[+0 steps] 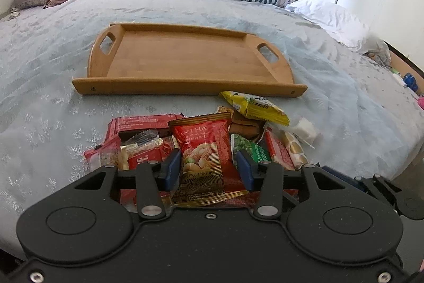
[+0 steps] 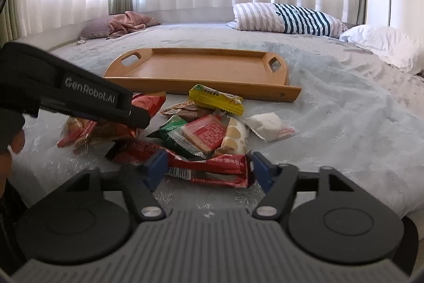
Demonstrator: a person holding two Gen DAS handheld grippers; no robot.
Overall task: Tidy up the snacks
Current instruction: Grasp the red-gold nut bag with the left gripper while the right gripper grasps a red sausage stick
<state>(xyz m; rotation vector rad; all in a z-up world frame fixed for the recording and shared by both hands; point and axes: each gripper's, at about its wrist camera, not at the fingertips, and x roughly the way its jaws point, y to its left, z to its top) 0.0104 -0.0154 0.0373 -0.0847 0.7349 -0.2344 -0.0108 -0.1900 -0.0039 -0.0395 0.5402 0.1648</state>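
Left wrist view: the left gripper (image 1: 209, 166) has its blue pads drawn in against the two sides of a red nut packet (image 1: 205, 150), which stands between them above the rest of the heap, so it has hold of that packet. Around it lie the other snacks: a green pea packet (image 1: 251, 149) just to the right, a long red wrapper (image 1: 143, 122) behind on the left, and a yellow packet (image 1: 254, 108) further out, near the front rail of the wooden tray (image 1: 185, 57), whose floor is bare. In the right wrist view the right gripper (image 2: 209, 169) has its jaws about half apart, straddling a long red bar packet (image 2: 212, 170) that lies flat on the bed cover (image 2: 344, 123); the pads sit at its two ends, and whether they press on it I cannot tell. Beyond it sit a red-and-white biscuit packet (image 2: 209, 133), a white wrapped sweet (image 2: 266, 125) and the striped pillow (image 2: 286, 17) at the far side.
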